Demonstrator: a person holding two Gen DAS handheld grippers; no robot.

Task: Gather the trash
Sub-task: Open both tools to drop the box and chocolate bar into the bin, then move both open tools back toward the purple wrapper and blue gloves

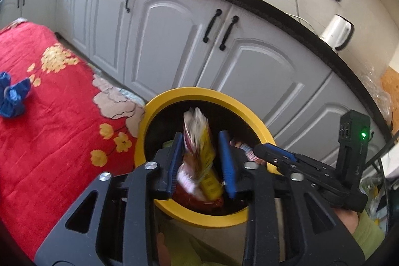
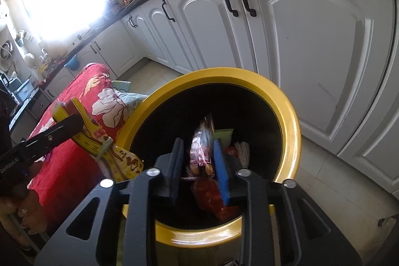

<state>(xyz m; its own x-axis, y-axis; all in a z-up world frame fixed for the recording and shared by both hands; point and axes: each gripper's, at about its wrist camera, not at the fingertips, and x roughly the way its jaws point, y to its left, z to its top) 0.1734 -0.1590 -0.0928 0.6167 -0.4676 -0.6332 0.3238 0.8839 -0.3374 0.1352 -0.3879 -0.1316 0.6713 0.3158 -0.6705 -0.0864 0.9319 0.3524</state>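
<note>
White cabinet doors are curving behind the yellow-rimmed bin, which is standing on the tile beside the red floral cloth; I am placing everything from that bin. I am holding both grippers over its mouth. In my left gripper the blue pads are standing apart, and the yellow snack wrapper is blurred between them, seemingly loose and dropping. In my right gripper the fingers are parted too, with a pinkish foil wrapper between them, also blurred. Neither looks pinched, though I cannot tell whether a pad is brushing the foil. To do this well, I am keeping both sets of fingers inside the rim and spreading them wider, so nothing is snagging or spilling over the edge. A crumpled blue piece is lying on the cloth, well away from the bin.
</note>
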